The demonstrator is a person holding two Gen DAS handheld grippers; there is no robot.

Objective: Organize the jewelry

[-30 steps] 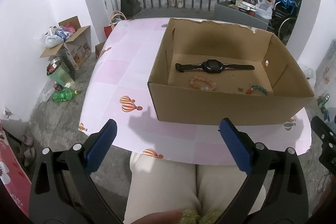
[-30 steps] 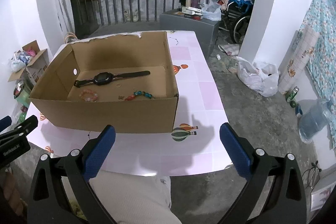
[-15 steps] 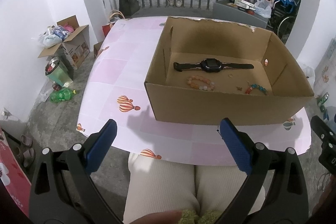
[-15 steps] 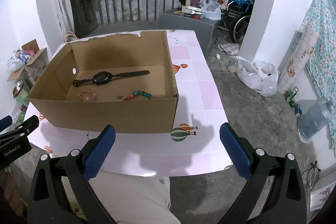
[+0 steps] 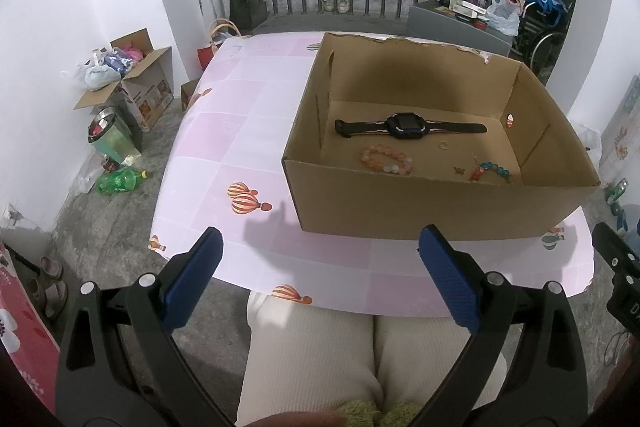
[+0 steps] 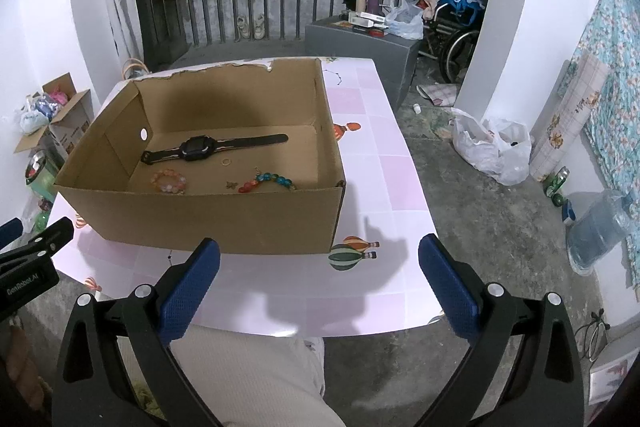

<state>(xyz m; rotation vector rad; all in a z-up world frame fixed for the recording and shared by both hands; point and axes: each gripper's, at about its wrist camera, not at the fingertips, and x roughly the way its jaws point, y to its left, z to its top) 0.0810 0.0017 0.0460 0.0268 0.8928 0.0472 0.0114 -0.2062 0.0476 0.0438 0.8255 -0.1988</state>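
Corrugated cardboard box (image 5: 420,211) on the pink checked table (image 5: 248,131) contains a black strap watch (image 5: 408,126), pink bead bracelet (image 5: 386,159) and coloured bead bracelet (image 5: 490,171). Left gripper (image 5: 320,251) and right gripper (image 6: 320,259): fingers wide, empty.

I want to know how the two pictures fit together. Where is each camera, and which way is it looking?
Left wrist view: on the left gripper, held above the person's lap, looking forward and down at the cardboard box from its left; its open blue fingers show.
Right wrist view: on the right gripper, looking at the same box from its right; its open fingers and the lap show, with the left gripper at the left edge.
Both share the box, the watch, the bracelets and the pink table.
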